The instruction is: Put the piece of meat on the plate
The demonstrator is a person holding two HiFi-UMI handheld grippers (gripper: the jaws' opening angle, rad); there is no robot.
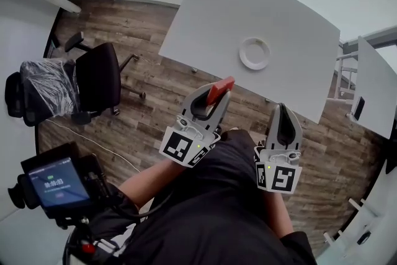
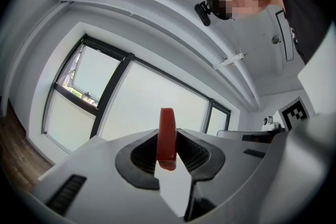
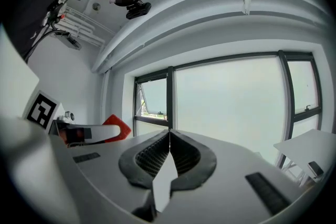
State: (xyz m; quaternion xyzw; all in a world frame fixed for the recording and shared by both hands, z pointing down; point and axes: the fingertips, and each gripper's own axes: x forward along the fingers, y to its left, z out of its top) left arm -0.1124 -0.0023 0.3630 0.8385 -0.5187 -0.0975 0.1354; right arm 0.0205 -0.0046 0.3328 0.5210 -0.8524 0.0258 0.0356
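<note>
1. Head view: wood-plank floor, one white table top centre, and the edge of a second one at right. One white plate sits on the first table with nothing on it. Two chairs at left: one black, one wrapped in plastic. Two grippers are up in front of the person. The left gripper is clamped on the one piece of meat, red, sticking out past the tips. The meat is in the air over the floor, short of the table edge and well apart from the plate. The right gripper is beside it, with nothing in it.
2. Left gripper view: camera looks up at windows and ceiling. The jaws stand slightly apart, pads pressing both faces of the meat, which stands edge-on and upright between them. Left gripper touches nothing else.
3. Right gripper view: windows again. The right gripper is fully closed, pads meeting, nothing held. The left gripper's body and a red corner of the meat show at far left.
</note>
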